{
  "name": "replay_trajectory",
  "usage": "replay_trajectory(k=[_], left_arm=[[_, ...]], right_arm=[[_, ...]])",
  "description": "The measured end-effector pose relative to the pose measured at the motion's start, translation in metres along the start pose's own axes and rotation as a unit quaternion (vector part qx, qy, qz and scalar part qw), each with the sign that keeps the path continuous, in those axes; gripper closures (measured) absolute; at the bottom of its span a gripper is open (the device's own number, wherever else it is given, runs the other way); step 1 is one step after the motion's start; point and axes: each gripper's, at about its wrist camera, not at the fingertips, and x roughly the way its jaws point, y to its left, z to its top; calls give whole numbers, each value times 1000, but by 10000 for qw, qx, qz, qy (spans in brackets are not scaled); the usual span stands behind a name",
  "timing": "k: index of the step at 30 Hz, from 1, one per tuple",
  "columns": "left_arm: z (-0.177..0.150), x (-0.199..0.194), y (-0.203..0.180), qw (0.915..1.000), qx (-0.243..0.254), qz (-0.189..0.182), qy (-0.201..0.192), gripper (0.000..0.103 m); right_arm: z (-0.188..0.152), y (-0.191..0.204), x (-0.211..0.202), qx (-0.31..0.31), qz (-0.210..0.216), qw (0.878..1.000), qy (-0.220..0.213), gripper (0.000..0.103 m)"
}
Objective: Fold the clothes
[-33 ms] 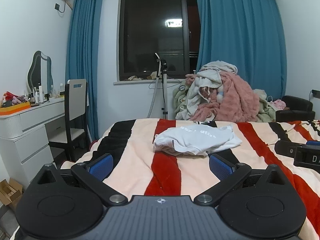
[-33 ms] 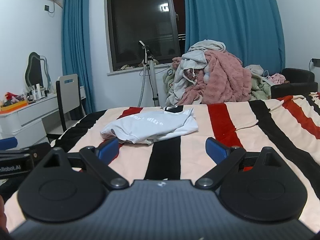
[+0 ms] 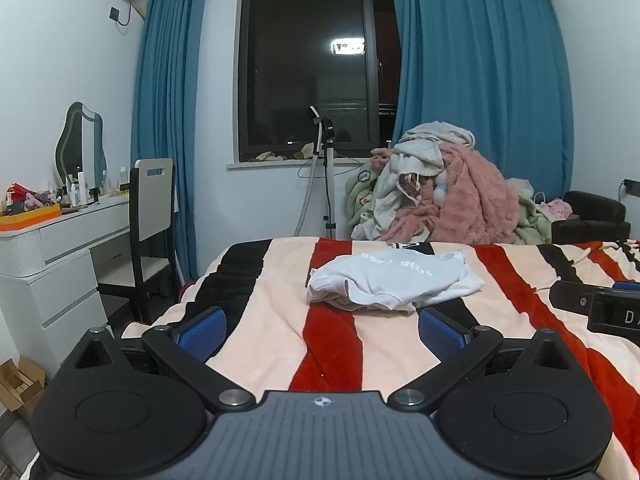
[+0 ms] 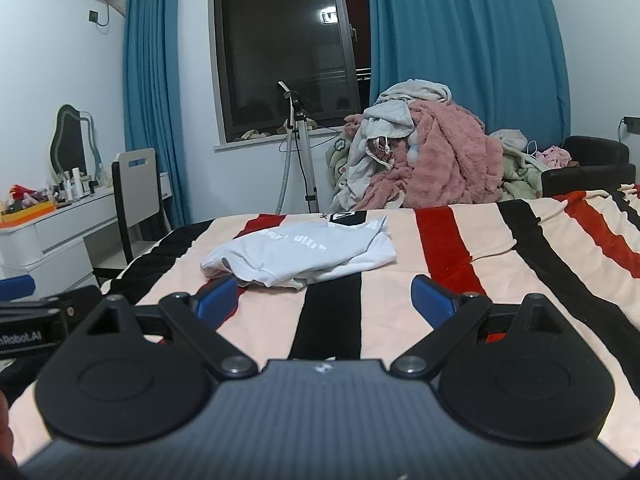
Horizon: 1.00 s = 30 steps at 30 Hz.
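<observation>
Nearest me, my left gripper hangs low over the bed, its jaws spread wide with nothing between the blue pads but striped blanket. My right gripper sits alongside it, jaws equally wide and empty, and each one shows at the edge of the other's view. Below both lies the blanket, plush, in broad cream, red and black stripes running away from me. Just beyond my pads, near the middle of the bed, rests the white T-shirt: a loose, rumpled heap rather than a neat fold, its hem doubled under along the near edge, one corner sticking out to the right, and faint pale lettering across the top face that I cannot read. Neither gripper touches it. Past the foot of the bed a big pile of laundry leans against the blue curtain, with a fuzzy pink blanket draped over grey and pale green pieces. A garment steamer on a pole stands before the dark window. Far left are a white desk crowded with bottles, a wavy mirror on top and a chair pulled up to it.
</observation>
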Motion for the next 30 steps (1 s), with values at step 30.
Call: replay_trajectory(k=[30], left_arm=[[-5,6,-1,9997,-35,-214,102,0]], right_arm=[[1,0,0,8,-2,10000,85,8]])
